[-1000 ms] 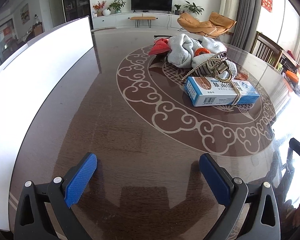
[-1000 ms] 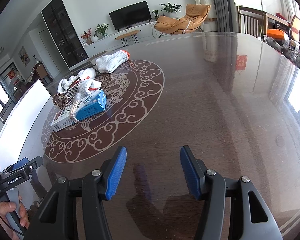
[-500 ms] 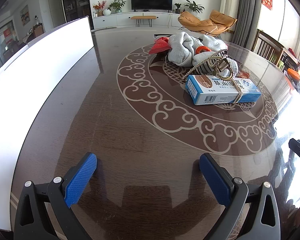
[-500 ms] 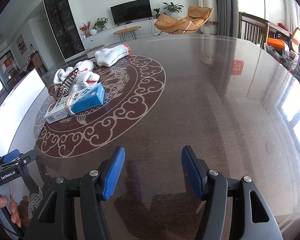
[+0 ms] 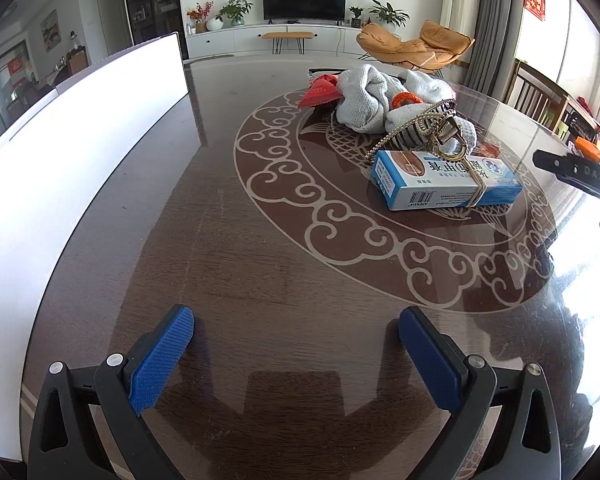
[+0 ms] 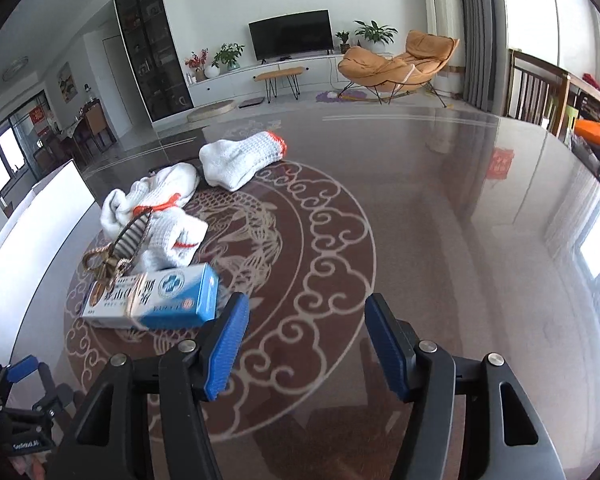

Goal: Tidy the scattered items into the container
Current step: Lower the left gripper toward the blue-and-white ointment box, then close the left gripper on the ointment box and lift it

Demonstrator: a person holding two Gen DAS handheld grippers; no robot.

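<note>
A blue and white medicine box (image 5: 446, 181) lies on the round table, with a gold claw hair clip (image 5: 424, 133) leaning on it. Behind them lie white gloves (image 5: 376, 96) and a red packet (image 5: 320, 90). The white container (image 5: 68, 152) stands along the table's left side. My left gripper (image 5: 296, 344) is open and empty over the near table. In the right wrist view my right gripper (image 6: 306, 330) is open and empty, just right of the box (image 6: 156, 300). The clip (image 6: 118, 250), gloves (image 6: 156, 204) and another rolled glove (image 6: 240, 158) lie beyond.
The dark wooden table (image 5: 284, 256) has a pale cloud pattern around its middle. The right gripper's body (image 5: 576, 174) shows at the right edge of the left wrist view. Wooden chairs (image 6: 536, 88) stand at the table's far right. The left gripper (image 6: 20, 412) shows at bottom left.
My right gripper has moved left and forward toward the medicine box, which now sits beside its left finger. My left gripper has edged slightly forward. Both stay open.
</note>
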